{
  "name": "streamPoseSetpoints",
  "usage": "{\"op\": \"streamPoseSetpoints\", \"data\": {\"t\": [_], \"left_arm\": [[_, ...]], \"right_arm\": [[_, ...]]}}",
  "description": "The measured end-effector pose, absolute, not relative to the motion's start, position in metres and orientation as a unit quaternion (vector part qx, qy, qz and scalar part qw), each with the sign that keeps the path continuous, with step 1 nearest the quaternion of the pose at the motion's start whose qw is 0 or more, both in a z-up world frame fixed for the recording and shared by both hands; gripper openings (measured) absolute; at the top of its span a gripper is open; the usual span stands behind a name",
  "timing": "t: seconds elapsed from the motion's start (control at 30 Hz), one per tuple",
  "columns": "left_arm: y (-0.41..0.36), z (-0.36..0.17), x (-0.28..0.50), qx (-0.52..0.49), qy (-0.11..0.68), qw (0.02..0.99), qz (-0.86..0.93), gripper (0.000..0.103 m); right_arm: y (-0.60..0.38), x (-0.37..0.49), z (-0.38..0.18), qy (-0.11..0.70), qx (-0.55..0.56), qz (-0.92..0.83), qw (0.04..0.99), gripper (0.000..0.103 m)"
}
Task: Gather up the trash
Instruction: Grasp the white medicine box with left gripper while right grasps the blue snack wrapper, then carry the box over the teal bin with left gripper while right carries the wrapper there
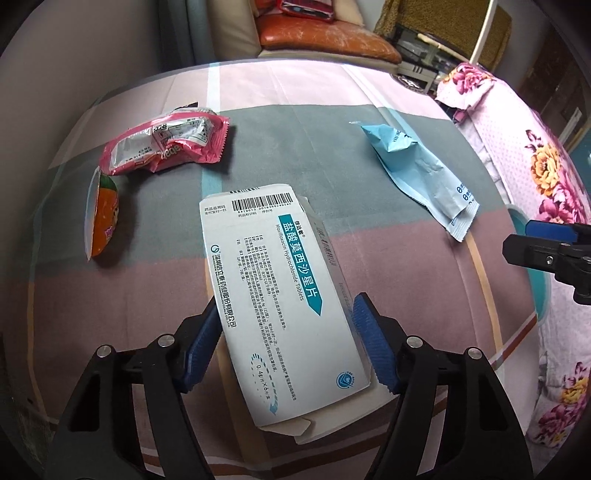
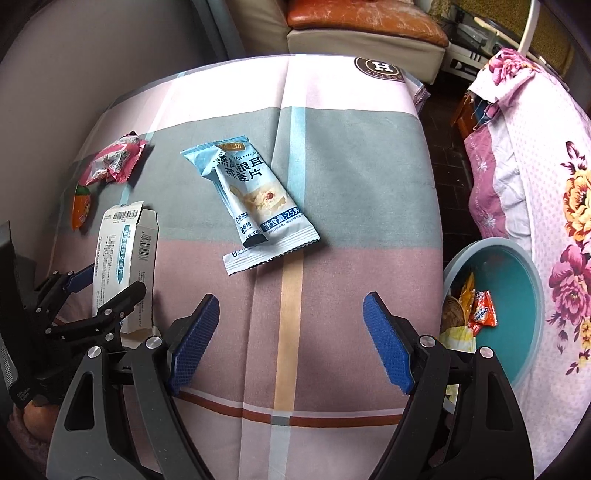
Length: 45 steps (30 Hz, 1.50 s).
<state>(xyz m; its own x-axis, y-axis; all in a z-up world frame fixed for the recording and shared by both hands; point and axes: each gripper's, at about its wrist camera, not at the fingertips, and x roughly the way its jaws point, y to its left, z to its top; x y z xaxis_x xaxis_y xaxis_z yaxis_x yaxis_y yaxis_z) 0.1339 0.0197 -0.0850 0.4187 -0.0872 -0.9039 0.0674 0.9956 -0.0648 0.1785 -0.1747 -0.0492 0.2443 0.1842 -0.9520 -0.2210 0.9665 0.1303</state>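
A white and teal medicine box (image 1: 280,302) lies between the fingers of my left gripper (image 1: 288,347), whose blue pads are closed against its long sides; the box (image 2: 122,258) and left gripper (image 2: 107,284) also show in the right wrist view. A light blue oatmeal sachet (image 2: 255,199) lies mid-table, also in the left wrist view (image 1: 421,173). A pink wrapper (image 1: 166,144) and an orange packet (image 1: 103,218) lie far left. My right gripper (image 2: 291,339) is open and empty over the tablecloth, left of a teal bin (image 2: 517,295).
The table wears a pink, grey and white checked cloth (image 2: 332,147). The teal bin holds several wrappers (image 2: 476,310) and stands at the table's right edge beside a floral bedspread (image 2: 554,184). A sofa with an orange cushion (image 2: 362,18) is behind the table.
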Motion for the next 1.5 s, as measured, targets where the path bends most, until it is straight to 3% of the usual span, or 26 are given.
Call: {"op": "streamPoseSetpoints", "data": {"t": [0.27, 0.53, 0.63, 0.67, 0.7, 0.8, 1.5], "left_arm": [[0.045, -0.087, 0.149, -0.022, 0.544, 0.837, -0.052, 0.073], [0.042, -0.089, 0.153, -0.039, 0.557, 0.829, -0.023, 0.081], [0.038, -0.09, 0.156, -0.027, 0.555, 0.831, -0.013, 0.081], [0.036, -0.09, 0.157, -0.023, 0.554, 0.832, -0.01, 0.081], [0.034, -0.09, 0.157, -0.02, 0.552, 0.834, -0.008, 0.076], [0.035, -0.087, 0.156, -0.029, 0.546, 0.837, -0.01, 0.066], [-0.025, -0.045, 0.117, 0.005, 0.507, 0.859, -0.077, 0.066]], "right_arm": [[-0.149, 0.231, -0.062, 0.612, -0.032, 0.158, 0.774, 0.076], [-0.129, 0.256, -0.088, 0.628, -0.044, 0.17, 0.758, 0.076], [-0.127, 0.253, -0.09, 0.624, -0.047, 0.171, 0.761, 0.06], [-0.127, 0.25, -0.09, 0.621, -0.05, 0.173, 0.763, 0.051], [-0.127, 0.247, -0.089, 0.618, -0.053, 0.172, 0.766, 0.04], [-0.134, 0.238, -0.088, 0.617, -0.037, 0.175, 0.767, 0.028], [-0.219, 0.141, -0.05, 0.567, 0.101, 0.134, 0.806, 0.025]]}}
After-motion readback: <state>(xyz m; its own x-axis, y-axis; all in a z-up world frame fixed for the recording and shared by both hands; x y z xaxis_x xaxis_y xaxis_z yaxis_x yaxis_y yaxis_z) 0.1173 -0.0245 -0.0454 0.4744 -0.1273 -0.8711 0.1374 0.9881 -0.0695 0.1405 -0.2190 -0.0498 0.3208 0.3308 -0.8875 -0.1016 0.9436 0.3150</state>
